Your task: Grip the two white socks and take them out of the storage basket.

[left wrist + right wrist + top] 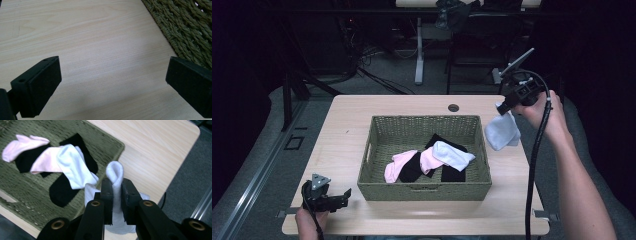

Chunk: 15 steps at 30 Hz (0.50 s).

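A white sock [502,131] hangs in the air just past the right wall of the woven basket [424,192], with my right gripper [507,107] shut on it. In the right gripper view the jaws [117,192] pinch the sock's folded end [115,172], which loops up between them. Inside the basket [105,142] lie another white sock [453,155], pink socks [398,165] and black socks [412,167], overlapping. My left gripper [343,197] rests low at the table's front left, beside the basket's corner. It stands open [112,75] with only bare wood between its pads.
The light wooden table [347,130] has a cable hole [453,107] behind the basket. The basket's wall [185,27] is close to the left gripper's right pad. Grey floor drops off past the table's right edge [185,150]. Chairs and cables stand in the dark behind.
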### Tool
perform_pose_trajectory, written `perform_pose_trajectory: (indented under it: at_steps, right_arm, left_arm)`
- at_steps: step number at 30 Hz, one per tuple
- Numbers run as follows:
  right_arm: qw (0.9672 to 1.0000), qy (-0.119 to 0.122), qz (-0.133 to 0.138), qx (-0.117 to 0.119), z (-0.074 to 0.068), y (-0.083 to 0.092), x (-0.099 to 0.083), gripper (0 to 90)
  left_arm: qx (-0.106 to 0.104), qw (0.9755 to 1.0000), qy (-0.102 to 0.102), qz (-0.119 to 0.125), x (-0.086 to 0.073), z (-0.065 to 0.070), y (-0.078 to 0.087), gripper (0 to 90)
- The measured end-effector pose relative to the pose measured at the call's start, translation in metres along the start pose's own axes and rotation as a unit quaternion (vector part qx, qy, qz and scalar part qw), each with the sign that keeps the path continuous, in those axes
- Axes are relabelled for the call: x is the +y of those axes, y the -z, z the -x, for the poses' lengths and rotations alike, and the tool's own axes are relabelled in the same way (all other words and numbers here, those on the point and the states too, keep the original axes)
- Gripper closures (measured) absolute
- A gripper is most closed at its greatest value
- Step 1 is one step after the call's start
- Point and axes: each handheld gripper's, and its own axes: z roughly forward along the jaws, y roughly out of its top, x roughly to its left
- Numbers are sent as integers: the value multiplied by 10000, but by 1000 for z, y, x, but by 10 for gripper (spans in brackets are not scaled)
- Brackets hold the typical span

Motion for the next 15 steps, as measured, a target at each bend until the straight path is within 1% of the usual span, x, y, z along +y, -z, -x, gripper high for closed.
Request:
perform_pose_trajectory:
  at_steps: [1, 3, 4, 5, 6, 7, 9, 10, 11, 12, 13, 14, 15]
  right_arm:
    - [9999, -109, 24, -11, 8, -1, -6, 813]
    - [9999, -123, -9, -14, 10, -1, -7, 813]
    - [9998, -171, -4, -35, 13, -3, -10, 813]
    - [9997, -224, -36, -65, 16, -7, -12, 813]
    - [9996, -250, -62, -83, 18, -9, -14, 813]
    - [9994, -303, -124, -95, 23, -16, -17, 813]
    - [9993, -325, -153, -93, 25, -19, -18, 813]
    - [9992, -351, -162, -90, 27, -23, -20, 813]
    - [9990, -399, -190, -101, 31, -32, -23, 813]
    - [9990, -399, -190, -101, 31, -32, -23, 813]
    - [9988, -425, -198, -106, 32, -36, -25, 813]
    - [9989, -423, -208, -41, 34, -40, -27, 813]
    - [9986, -460, -263, -54, 36, -49, -30, 813]
  left_arm:
    - [-16, 10000, 12, 45, 0, 0, 0, 1]
    - [-22, 10000, 7, 47, 0, 0, 1, 0]
    - [-14, 10000, -1, 38, 0, -1, 1, 0]
    - [-17, 10000, 43, 45, -1, 0, 1, 0]
    - [-11, 10000, 38, 29, -1, -1, 2, 0]
    - [1, 10000, 35, 37, -2, -1, 2, 0]
    - [4, 10000, 31, 18, -2, -2, 3, 0]
    - [7, 10000, 49, 19, -3, -2, 3, 0]
    - [11, 10000, 57, 44, -4, -2, 4, 1]
    - [11, 10000, 57, 44, -4, -2, 4, 0]
    - [18, 10000, 68, 43, -4, -2, 4, 0]
    - [20, 10000, 72, 40, -4, -2, 4, 1]
    - [27, 10000, 68, 48, -4, -2, 4, 0]
